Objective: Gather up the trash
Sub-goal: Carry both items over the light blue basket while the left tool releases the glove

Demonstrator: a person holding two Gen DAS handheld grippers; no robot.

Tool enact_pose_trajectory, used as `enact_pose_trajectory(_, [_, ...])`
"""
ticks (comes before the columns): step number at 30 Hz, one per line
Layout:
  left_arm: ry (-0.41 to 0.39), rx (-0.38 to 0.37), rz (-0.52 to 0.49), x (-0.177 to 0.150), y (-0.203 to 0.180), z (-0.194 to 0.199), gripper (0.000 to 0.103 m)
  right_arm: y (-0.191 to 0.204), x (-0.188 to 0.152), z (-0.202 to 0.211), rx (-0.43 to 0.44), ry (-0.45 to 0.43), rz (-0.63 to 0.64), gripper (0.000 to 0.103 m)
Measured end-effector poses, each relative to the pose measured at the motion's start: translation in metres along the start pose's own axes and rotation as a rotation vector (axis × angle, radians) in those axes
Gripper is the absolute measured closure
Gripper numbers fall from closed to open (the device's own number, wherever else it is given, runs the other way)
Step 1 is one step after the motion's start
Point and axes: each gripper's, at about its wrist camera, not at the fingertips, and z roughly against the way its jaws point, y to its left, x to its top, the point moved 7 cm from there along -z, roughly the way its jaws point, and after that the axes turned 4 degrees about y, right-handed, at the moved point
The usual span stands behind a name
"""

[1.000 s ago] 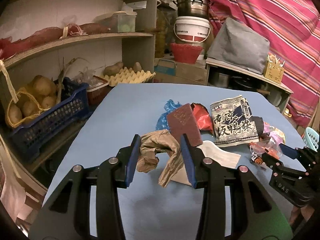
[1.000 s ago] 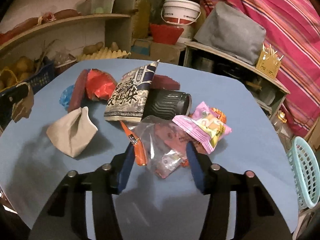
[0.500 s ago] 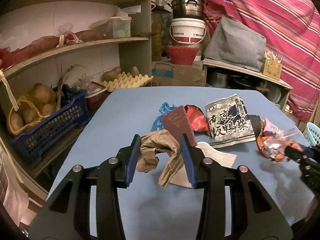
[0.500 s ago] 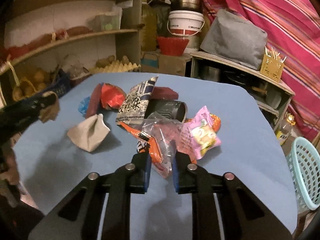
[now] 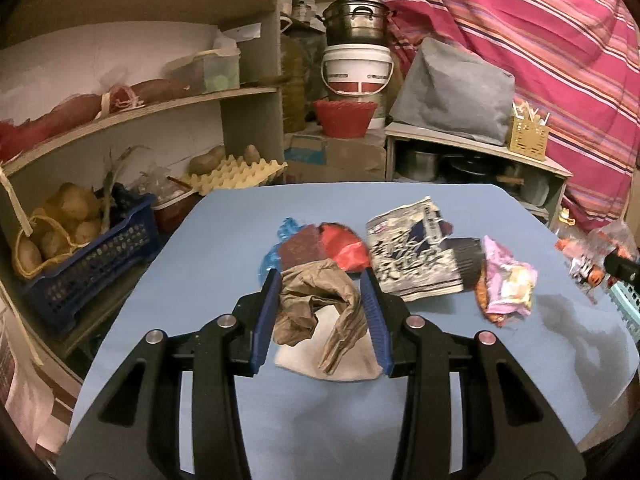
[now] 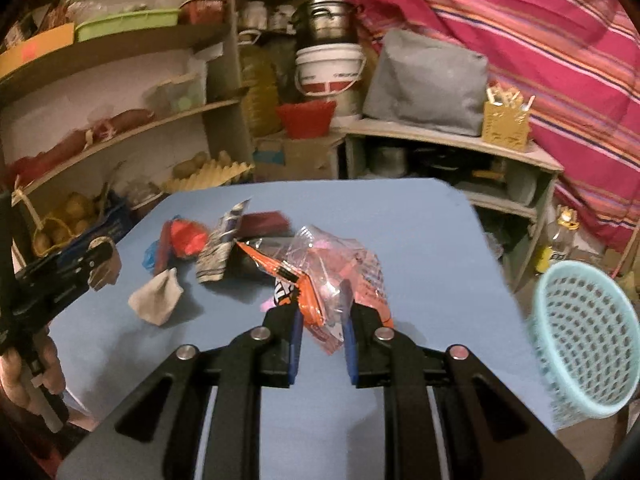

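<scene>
Dim warm indoor light, soft shadows on the table (image 5: 400,432); fisheye-bent edges, dark corners, slight motion blur

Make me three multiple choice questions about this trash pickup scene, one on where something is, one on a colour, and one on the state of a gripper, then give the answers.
1. Where is the mesh basket relative to the blue table?
A. Beside its right edge, off the table
B. On the table's middle
C. On the shelf with the potatoes

2. What colour is the mesh basket?
A. Red
B. Light turquoise
C. Black

3. What is the left gripper doing?
A. Standing open with nothing in it
B. Shut on the crumpled brown paper bag
C. Shut on the pink snack packet

Answers:
1. A: the right wrist view shows it past the table's right edge.
2. B: its mesh wall is pale turquoise.
3. B: the brown bag is pinched between the blue pads, clear of the white wrapper lying on the table.
</scene>
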Motion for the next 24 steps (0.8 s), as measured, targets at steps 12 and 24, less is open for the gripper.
enact_pose_trajectory(12, [-0.029, -0.096, -0.044, 0.036, -0.11, 0.007, 0.063, -0.151, 0.03, 0.036, -0.18, -0.047, -0.094, 0.085])
enact_pose_trajectory(24, [-0.025, -0.28, -0.141, 0.049, -0.281, 0.002, 0.063, -0.294, -0.005, 0.047, -0.268, -0.002, -0.264, 0.085])
